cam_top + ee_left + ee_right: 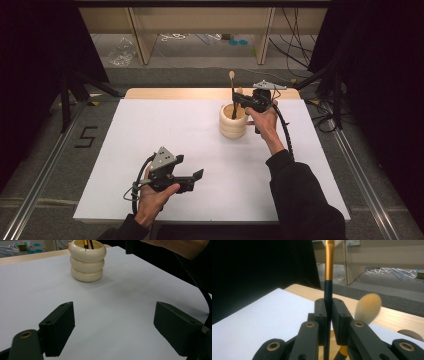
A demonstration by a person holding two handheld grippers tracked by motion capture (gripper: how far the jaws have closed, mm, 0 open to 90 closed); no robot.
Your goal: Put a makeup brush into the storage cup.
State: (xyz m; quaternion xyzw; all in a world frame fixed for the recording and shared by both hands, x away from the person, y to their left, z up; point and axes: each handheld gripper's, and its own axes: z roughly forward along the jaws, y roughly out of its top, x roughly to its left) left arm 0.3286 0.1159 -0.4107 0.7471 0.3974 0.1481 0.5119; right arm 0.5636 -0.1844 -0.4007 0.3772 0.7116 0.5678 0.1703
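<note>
The makeup brush [328, 290] stands upright in the cream ribbed holder [233, 121] at about one o'clock on the white table [150, 130]; its tip is cut off in the right gripper view. The right gripper [242, 102] is clamped on its handle. A second brush [368, 308] looks blurred. At seven o'clock, the left gripper [196, 180] hangs with jaws apart. Beyond lie grey floor and shelving.

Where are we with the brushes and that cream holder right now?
Done: one brush already stands in the cream ringed holder. In hand: the right claw is shut on a black-and-gold brush handle, upright over the holder. Left: whether it goes in or comes out, I cannot tell. The left claw waits open.
</note>
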